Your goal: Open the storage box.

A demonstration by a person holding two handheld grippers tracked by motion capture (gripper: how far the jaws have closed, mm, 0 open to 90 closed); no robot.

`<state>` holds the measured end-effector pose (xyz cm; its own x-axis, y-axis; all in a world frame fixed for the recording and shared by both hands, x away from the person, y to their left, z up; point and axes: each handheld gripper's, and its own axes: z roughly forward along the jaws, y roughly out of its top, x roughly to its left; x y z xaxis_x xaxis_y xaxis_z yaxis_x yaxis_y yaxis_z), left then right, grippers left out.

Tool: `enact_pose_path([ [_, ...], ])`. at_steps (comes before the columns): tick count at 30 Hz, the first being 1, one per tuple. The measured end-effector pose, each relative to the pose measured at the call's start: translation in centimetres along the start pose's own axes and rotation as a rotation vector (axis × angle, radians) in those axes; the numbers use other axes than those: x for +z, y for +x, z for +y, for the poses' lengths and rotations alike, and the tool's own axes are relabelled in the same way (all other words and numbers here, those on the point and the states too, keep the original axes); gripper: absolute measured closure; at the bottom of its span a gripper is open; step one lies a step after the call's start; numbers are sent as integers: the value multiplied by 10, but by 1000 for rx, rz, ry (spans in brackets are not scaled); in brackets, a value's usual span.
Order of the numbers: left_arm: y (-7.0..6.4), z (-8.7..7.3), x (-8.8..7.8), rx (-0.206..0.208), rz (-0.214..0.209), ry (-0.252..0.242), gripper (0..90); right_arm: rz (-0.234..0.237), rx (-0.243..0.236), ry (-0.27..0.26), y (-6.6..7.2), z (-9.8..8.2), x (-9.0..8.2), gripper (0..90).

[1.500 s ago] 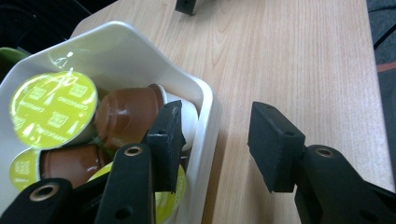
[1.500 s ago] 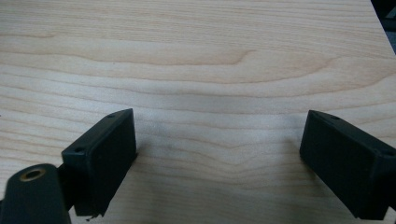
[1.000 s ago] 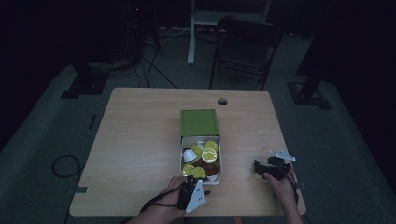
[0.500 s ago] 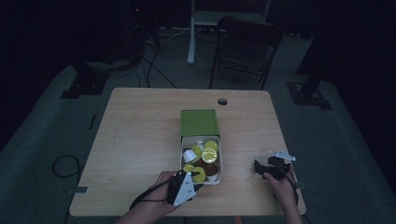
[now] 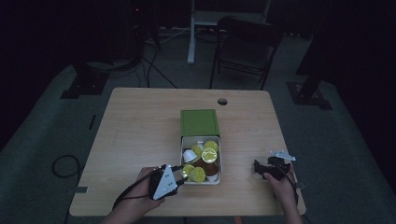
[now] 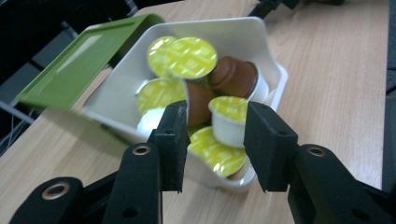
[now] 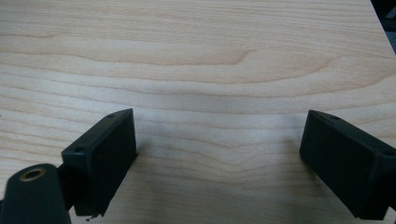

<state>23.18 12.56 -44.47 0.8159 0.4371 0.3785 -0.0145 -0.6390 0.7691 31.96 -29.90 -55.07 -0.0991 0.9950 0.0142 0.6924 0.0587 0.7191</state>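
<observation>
A white box (image 5: 220,163) of coffee capsules (image 5: 204,156) stands mid-table, its green lid (image 5: 199,122) lying flat behind it. The capsules are white or brown cups with yellow-green foil tops. My left gripper (image 5: 179,171) is at the box's near left corner. In the left gripper view it (image 6: 215,140) is open, its jaws standing either side of that corner. A small white capsule (image 6: 227,116) lies just beyond the gap, beside a brown capsule (image 6: 233,77). My right gripper (image 5: 257,167) rests to the right of the box. It (image 7: 217,154) is wide open over bare wood.
The wooden table (image 5: 140,130) has a round cable hole (image 5: 222,101) near its far edge. A dark chair (image 5: 245,42) stands behind the table. Cables (image 5: 63,165) lie on the floor to the left. The room around is dim.
My left gripper has moved away from the table's front edge, a little left and forward, and its tips have closed in on the box's near corner. The right gripper has stayed put.
</observation>
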Motion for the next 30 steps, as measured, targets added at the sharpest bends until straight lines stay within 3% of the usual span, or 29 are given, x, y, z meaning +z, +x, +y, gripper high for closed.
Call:
enact_pose_path([
  [12, 24, -27, -21, -128, 85, 6, 600, 0, 0, 0, 0, 0, 0, 104],
  [21, 31, -46, -23, -196, 93, 9, 601, 0, 0, 0, 0, 0, 0, 104],
  [30, 42, -75, -23, -281, 114, 33, 600, 0, 0, 1, 0, 0, 0, 104],
])
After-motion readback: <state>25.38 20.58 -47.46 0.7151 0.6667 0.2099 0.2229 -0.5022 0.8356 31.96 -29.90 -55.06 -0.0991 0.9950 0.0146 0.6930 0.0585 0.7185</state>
